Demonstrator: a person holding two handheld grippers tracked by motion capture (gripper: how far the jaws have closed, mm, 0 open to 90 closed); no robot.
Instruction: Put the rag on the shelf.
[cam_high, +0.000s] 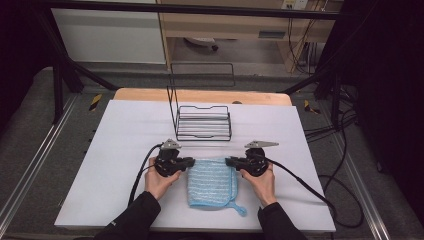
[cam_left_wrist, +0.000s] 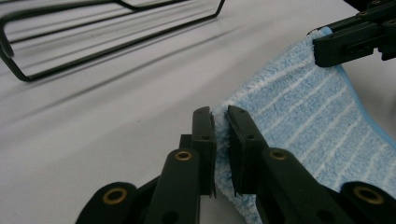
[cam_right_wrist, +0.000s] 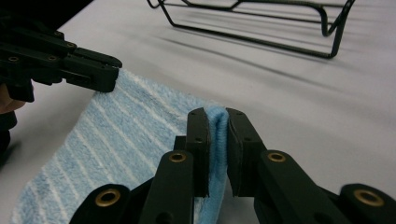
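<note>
I've got the blue striped cloth (cam_high: 212, 182) lying flat on the white desk (cam_high: 120, 150), near my edge, with its hanging loop trailing off the near right corner. My left gripper (cam_high: 191, 161) is clamped on the far left corner; in the left gripper view the jaws pinch the terry edge between them. My right gripper (cam_high: 228, 161) is closed on the far right corner, a fold of cloth squeezed upright between its pads. Just beyond sits the black wire rack (cam_high: 204, 122), clear of the cloth.
</note>
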